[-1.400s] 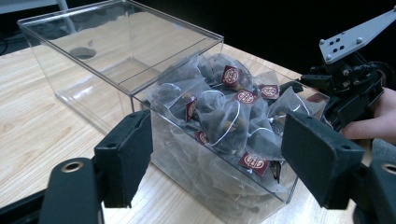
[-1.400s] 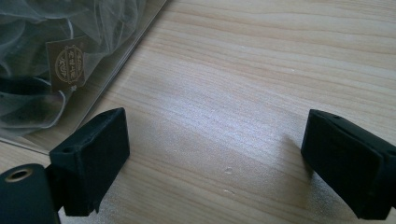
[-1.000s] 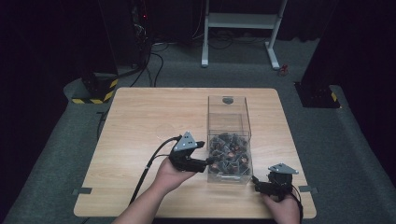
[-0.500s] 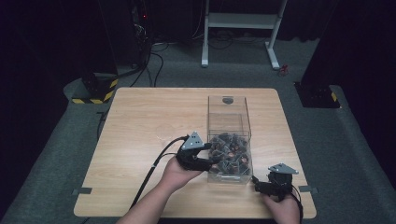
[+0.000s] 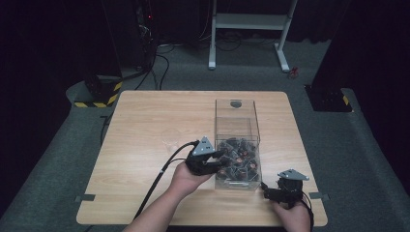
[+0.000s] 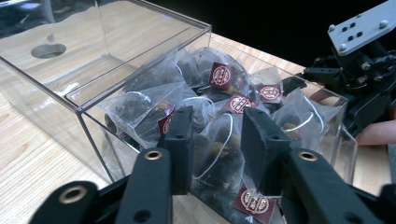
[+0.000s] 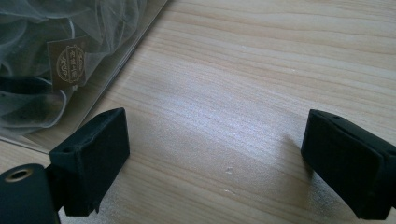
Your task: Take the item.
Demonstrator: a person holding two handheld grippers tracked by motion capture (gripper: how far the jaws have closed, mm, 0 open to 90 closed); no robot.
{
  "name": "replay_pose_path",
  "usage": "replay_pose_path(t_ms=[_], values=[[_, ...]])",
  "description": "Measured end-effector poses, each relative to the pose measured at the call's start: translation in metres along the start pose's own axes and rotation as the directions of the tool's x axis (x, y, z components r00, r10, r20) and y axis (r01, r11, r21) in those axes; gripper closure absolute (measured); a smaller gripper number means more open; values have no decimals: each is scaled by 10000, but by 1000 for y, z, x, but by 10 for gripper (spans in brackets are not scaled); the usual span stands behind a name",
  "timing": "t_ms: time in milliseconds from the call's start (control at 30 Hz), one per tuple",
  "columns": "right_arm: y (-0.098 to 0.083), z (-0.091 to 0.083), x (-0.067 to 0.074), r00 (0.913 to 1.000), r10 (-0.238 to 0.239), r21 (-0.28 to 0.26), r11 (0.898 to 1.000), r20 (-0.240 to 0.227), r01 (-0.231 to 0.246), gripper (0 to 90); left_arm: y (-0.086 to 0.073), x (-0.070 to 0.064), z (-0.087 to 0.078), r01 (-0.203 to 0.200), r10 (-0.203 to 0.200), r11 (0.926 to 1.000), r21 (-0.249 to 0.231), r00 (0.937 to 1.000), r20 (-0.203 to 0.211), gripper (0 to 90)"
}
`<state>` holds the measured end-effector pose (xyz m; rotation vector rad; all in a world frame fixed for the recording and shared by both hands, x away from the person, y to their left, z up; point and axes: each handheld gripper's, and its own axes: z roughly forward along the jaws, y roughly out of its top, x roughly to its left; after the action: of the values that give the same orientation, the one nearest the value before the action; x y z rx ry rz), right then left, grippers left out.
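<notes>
In the high view, a clear box (image 5: 237, 145) is standing right of centre on the table (image 5: 145, 125), its near half heaped with tea bags (image 5: 237, 157) and its far half bare. The left gripper (image 5: 218, 163) is reaching in over the box's near left wall, probably because the bags are piled at that end and the top is open there. The right gripper (image 5: 265, 187) is lying low at the lower right of the frame, just beside the box's near right corner, seemingly parked or bracing the box while the other hand is working; from this height I cannot tell how either pair of jaws is standing. In the left gripper view, the jaws are showing apart, straddling one mesh bag (image 6: 217, 154) at lower centre with its white string looping between them, so a pick looks to be starting, not yet a clamp. This view is also showing red labels (image 6: 222, 75) on the bags and, at the right edge, the other gripper. In the right gripper view, the jaws are standing wide apart over bare wood with nothing between them, and the box wall with one brown label (image 7: 67, 63) is sitting at upper left, confirming that the gripper is outside the box.
</notes>
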<state>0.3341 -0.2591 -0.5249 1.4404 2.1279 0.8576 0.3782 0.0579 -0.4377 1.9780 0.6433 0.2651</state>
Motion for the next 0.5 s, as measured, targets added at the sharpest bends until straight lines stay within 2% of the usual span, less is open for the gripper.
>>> replay_pose_path(t_ms=[267, 500], values=[[0, 0, 0, 10000, 13, 9, 10000, -5, -13, 76, -7, 1, 2, 78, -78, 10000, 5, 10000, -9, 751], [0, 0, 0, 10000, 5, 13, 10000, -24, -4, 76, -10, 0, 1, 77, -76, 9997, -233, 9999, 67, 885]])
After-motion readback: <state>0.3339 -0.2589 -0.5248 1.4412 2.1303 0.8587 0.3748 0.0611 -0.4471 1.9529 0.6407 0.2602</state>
